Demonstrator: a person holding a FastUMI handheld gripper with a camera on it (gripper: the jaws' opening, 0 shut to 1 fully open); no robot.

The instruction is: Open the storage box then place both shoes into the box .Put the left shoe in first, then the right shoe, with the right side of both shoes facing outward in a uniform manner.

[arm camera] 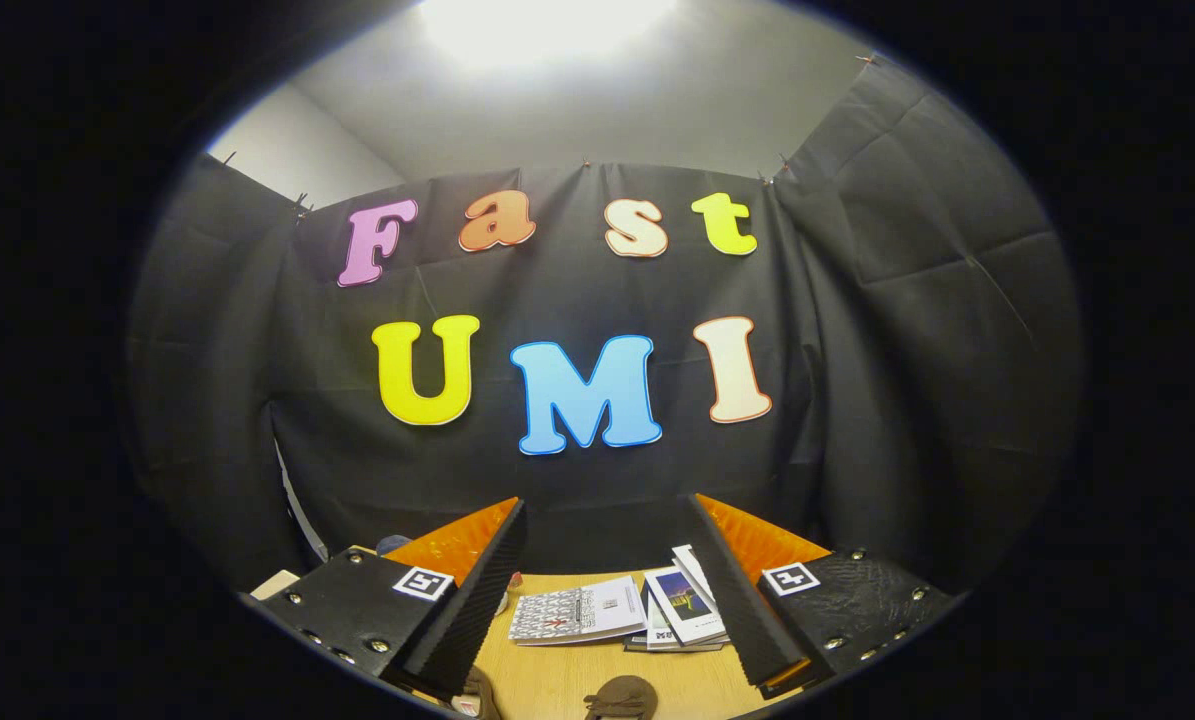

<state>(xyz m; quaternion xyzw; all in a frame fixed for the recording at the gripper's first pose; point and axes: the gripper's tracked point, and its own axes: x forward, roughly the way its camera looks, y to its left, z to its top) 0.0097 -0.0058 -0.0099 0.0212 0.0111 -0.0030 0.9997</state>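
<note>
My gripper point(607, 590) is spread wide and holds nothing, raised above the table point(557, 680); brown shapes, probably the shoes point(620, 697), sit just below my fingers; booklets point(617, 610) lie beyond; I'd tilt down first to find the box before reaching.

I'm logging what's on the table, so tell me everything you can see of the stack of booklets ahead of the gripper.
The stack of booklets lies flat on the wooden table, beyond and between the open gripper fingers. They look like glossy paper: one with a grey-and-white patterned cover, and beside it several fanned, overlapping ones, the top one white-bordered with a dark picture. One finger hides the fanned pile's far edge. Nothing grips them.
</note>
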